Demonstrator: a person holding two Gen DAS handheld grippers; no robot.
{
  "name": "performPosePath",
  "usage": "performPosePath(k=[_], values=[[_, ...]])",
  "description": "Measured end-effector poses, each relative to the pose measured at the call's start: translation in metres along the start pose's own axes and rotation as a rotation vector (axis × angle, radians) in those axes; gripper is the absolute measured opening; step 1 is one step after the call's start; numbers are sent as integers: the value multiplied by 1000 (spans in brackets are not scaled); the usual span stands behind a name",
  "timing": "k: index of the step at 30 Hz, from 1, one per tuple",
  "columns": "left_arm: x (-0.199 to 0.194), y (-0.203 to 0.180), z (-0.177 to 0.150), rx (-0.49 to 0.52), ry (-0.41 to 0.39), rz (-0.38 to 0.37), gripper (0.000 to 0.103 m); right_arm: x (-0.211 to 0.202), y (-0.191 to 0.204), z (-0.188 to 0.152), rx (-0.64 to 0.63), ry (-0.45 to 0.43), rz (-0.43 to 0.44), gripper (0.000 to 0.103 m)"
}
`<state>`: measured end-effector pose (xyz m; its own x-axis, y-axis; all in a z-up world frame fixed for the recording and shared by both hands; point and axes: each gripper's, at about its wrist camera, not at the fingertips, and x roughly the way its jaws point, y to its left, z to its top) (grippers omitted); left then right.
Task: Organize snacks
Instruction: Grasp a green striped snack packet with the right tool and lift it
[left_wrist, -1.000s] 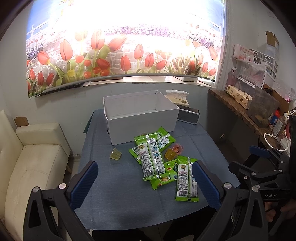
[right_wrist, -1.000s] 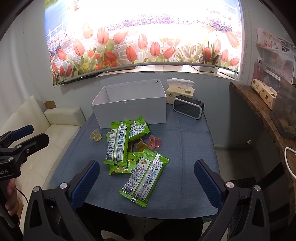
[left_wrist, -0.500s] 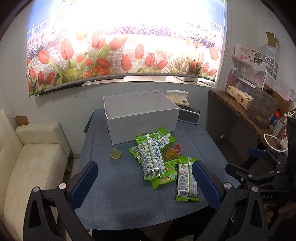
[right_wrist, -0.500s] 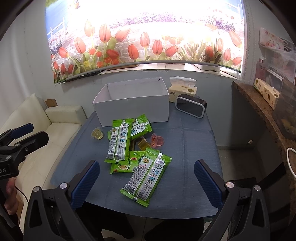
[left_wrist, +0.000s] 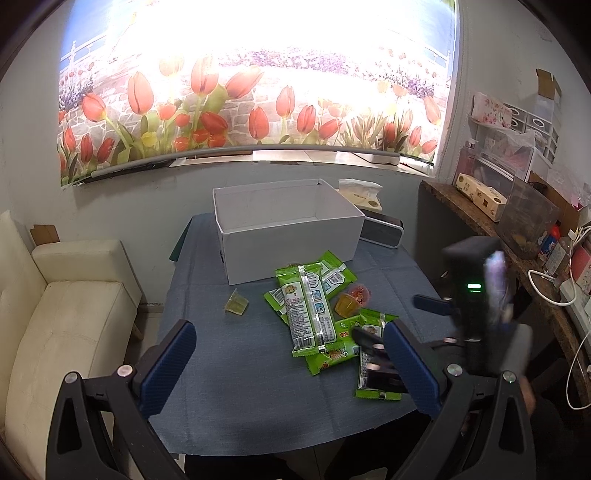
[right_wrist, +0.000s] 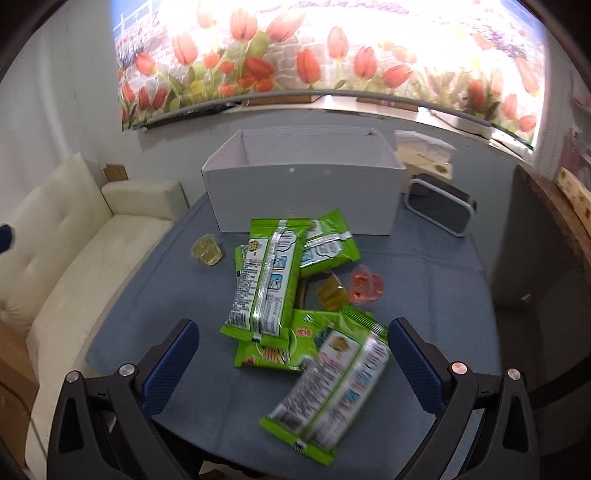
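1. The white box (right_wrist: 303, 195) stands at the table's (left_wrist: 229, 398) far side; no snacks show inside.
2. The right gripper (right_wrist: 291, 363), released wide, has swung down over the nearest green packet (right_wrist: 328, 387), likely its first pick.
3. The left gripper (left_wrist: 288, 363) hangs released, holding nothing.

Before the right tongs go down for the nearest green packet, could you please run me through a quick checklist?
1. Right tongs open: ok, nothing between the pads.
2. Nearest green packet in line: ok, it lies partly between the fingers, angled.
3. Packet free to lift: not ok, its far end overlaps another green packet.
4. White box open and upright: ok; whether anything is inside, cannot tell.
5. Left tongs out of the way: ok, open and held back above the near table edge.
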<state>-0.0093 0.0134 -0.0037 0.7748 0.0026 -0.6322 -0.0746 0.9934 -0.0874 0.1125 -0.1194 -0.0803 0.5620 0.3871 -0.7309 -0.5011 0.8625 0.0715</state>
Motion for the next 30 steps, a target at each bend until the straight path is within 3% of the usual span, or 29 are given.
performPosePath(k=[5, 14, 16, 17, 23, 30], values=[[-1, 9, -5, -5, 5, 13, 103, 61, 21, 15, -17, 71, -5, 103], [2, 35, -16, -56, 23, 25, 103, 137, 47, 21, -100, 197, -149, 102], [4, 40, -18, -70, 28, 21, 103, 143, 51, 19, -109, 212, -150, 80], [5, 42, -18, -75, 29, 21, 103, 146, 53, 18, -111, 229, -148, 76], [11, 49, -20, -79, 37, 30, 103, 130, 56, 16, -100, 188, -117, 73], [26, 53, -16, -35, 23, -8, 103, 72, 20, 21, -61, 100, -42, 72]])
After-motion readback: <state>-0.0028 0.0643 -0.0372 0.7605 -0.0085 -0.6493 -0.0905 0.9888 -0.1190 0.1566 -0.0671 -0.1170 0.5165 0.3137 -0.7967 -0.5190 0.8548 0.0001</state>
